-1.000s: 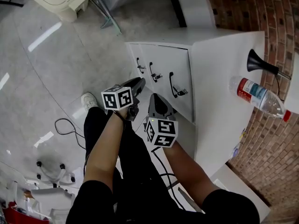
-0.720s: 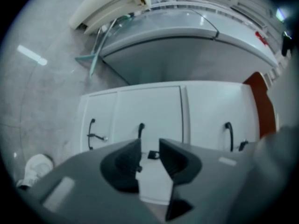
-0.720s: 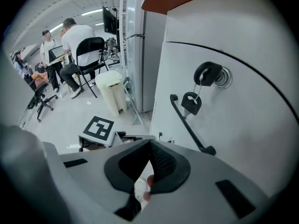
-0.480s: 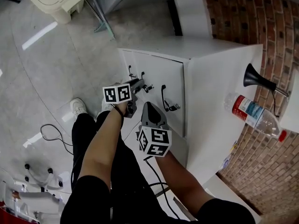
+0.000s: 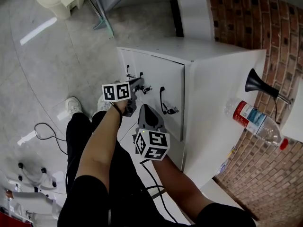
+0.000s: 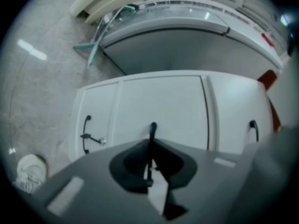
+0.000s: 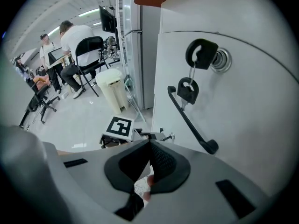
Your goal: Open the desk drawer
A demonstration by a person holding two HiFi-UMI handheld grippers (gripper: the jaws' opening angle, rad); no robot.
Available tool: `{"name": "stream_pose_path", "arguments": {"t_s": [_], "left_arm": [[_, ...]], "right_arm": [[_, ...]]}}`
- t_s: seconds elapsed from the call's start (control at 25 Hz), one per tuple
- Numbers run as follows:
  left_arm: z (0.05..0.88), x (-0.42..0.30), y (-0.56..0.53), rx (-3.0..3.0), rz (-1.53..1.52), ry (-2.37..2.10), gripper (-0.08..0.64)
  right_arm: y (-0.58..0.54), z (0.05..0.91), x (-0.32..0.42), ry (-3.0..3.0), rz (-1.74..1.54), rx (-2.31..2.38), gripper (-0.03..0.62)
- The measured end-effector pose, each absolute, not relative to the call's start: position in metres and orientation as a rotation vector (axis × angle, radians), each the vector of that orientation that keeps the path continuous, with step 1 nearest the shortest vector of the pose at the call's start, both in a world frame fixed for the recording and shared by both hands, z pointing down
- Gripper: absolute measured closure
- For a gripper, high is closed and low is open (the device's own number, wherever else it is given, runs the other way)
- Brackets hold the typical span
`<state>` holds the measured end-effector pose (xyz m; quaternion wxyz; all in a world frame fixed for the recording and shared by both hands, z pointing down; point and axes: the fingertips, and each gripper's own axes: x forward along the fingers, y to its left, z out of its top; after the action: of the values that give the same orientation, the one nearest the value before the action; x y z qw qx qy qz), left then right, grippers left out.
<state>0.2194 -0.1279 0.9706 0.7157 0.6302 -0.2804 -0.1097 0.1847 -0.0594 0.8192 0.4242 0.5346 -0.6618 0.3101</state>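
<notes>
My left tongs [image 6: 150,143], just closing, clench the centre handle [image 6: 153,126]; right tongs [image 7: 149,148] clenched, empty. Pulling crooked, I could slip off the drawer [image 6: 161,99].

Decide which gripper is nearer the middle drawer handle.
Left. The left gripper has just closed its fingers on the middle drawer handle; the right gripper sits apart from it, nearer the person, fingers together.
</notes>
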Motion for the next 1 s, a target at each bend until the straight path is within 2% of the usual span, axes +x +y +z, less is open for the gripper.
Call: {"name": "stream_pose_path", "arguments": {"t_s": [0.4,1.0], "left_arm": [[0.968,0.215,-0.123,1.437,-0.209,-0.566,0.546],[0.969,0.150,-0.080,1.397,-0.142,-0.609,0.548]], "right_arm": [[-0.055,0.825,0.188,-1.635,0.805,1.341,0.601],[-0.053,0.823,0.171,-1.687,0.752,1.280,0.601]]}}
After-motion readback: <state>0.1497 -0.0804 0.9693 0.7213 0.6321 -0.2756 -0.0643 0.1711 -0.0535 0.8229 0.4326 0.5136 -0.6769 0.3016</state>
